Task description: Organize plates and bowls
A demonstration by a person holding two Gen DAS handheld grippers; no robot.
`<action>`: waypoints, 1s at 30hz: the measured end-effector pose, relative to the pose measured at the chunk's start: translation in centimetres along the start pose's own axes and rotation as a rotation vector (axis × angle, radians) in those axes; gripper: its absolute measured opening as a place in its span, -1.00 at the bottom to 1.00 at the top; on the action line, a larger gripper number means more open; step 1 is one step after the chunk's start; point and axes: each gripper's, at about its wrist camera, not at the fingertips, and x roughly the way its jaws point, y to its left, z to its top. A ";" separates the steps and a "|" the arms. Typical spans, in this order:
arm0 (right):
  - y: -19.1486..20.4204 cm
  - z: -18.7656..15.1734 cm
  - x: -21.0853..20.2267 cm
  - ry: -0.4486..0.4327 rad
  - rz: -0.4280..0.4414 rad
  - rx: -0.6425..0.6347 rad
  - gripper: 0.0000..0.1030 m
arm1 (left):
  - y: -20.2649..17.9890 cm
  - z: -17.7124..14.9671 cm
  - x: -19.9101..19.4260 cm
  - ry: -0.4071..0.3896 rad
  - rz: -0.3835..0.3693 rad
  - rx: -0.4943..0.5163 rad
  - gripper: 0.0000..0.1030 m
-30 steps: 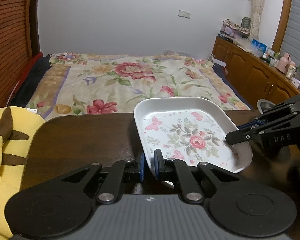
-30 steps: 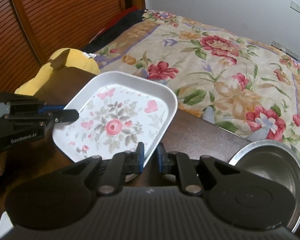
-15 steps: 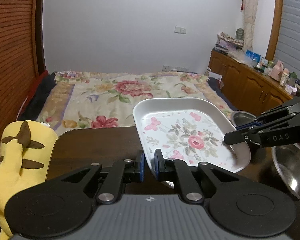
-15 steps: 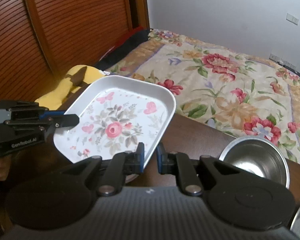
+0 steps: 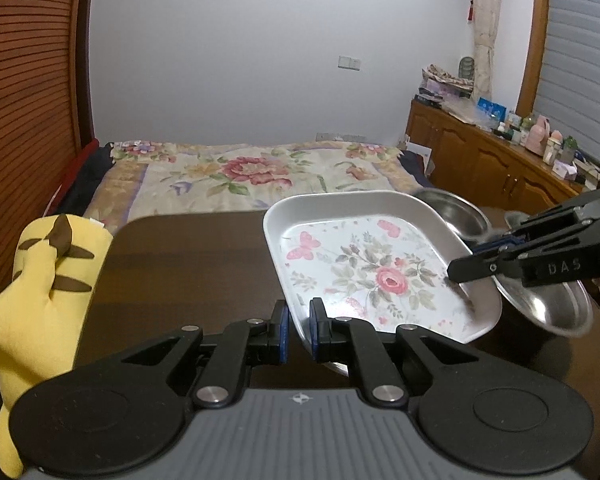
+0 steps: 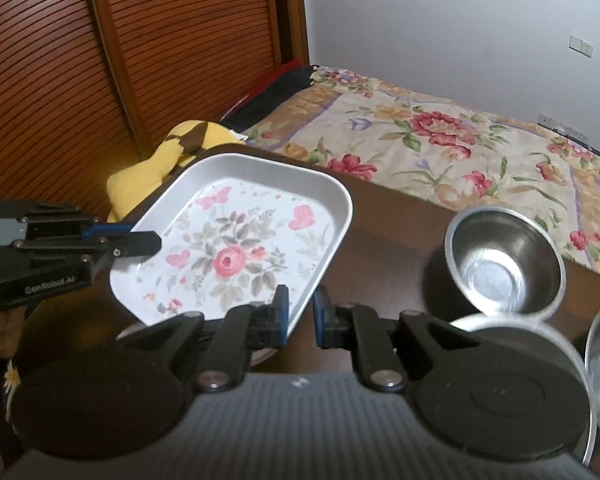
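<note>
Two grippers carry one floral plate [image 6: 236, 256] above the dark table [image 5: 188, 264], clear of its surface. Left gripper [image 5: 298, 330] is clamped on the plate's near rim; right gripper [image 6: 300, 314] is clamped on the opposite rim. Steel bowls [image 6: 504, 264] sit loose and unstacked on the table to the right; their exact count is probably three, partly hidden. Judged progress: early. The plate needs a resting place, and the bowls remain to be nested.
</note>
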 end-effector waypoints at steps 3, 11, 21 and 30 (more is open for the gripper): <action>0.1 -1.1 -0.8 -0.008 0.003 0.005 -0.72 | -0.8 -1.0 -0.8 0.003 -0.009 0.002 -0.77; 1.0 -4.0 -2.5 -0.009 0.020 0.003 -0.72 | -2.2 -3.3 -3.1 0.005 -0.019 0.006 -0.77; 2.0 -7.1 -3.1 0.010 0.060 0.005 -0.71 | -2.9 -5.6 -5.0 0.015 -0.018 0.026 -0.77; 3.2 -8.8 -3.3 0.019 0.092 -0.005 -0.70 | -2.9 -7.7 -5.9 0.034 -0.001 0.006 -0.78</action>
